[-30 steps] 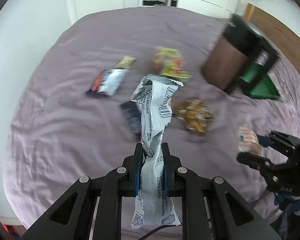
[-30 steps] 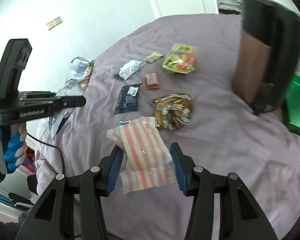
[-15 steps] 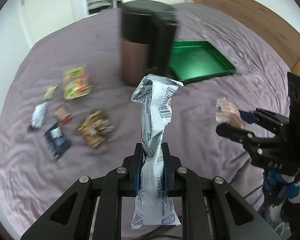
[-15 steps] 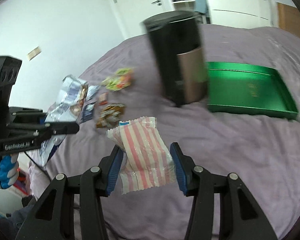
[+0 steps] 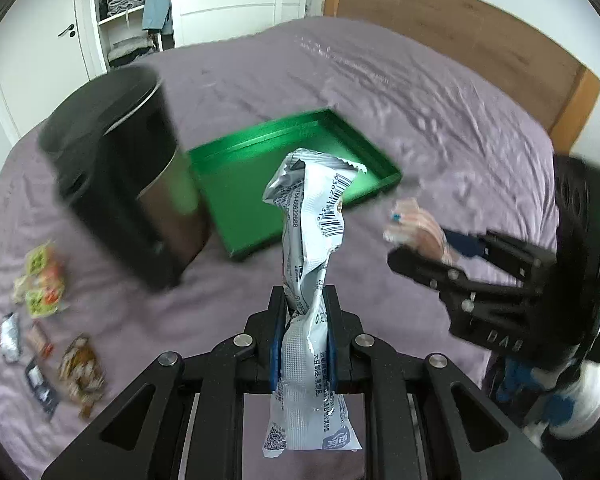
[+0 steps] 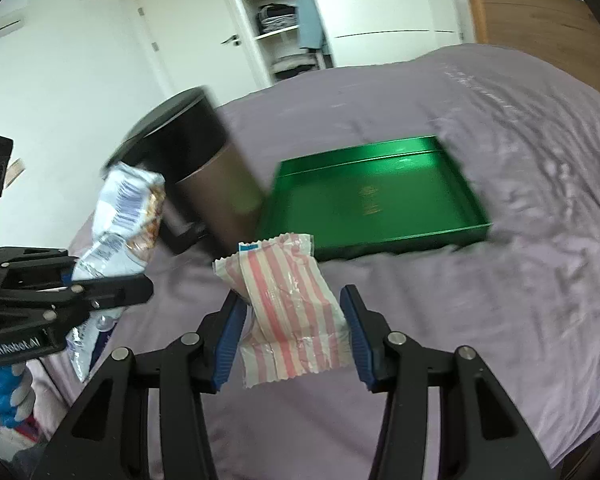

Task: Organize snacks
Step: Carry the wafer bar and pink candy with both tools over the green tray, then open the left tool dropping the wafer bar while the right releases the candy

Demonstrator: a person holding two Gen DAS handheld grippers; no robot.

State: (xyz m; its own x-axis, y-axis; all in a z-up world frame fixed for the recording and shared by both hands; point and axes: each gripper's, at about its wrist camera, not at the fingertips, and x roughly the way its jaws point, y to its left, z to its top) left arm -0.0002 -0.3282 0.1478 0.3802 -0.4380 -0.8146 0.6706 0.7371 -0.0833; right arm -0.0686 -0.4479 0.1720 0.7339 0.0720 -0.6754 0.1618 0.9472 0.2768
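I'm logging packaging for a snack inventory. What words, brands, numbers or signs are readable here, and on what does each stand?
"GenRobot.AI": white lettering on the side of the left tool.
"DAS": embossed letters on the body of the right tool.
Silver snack packet: barcode, digits and Chinese print, too warped and small to read reliably.
Green tray: gold emblem on its floor, too blurred.
Pink striped packet: no readable text.

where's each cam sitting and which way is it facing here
Left wrist: on the left hand-held gripper, looking down its fingers over the silver packet it grips toward the green tray; the right hand-held gripper shows at right.
Right wrist: on the right one, looking past its pink striped packet at the tray; the left gripper and a blue-gloved hand show at left.
Shared: tray, black bin, purple bed.
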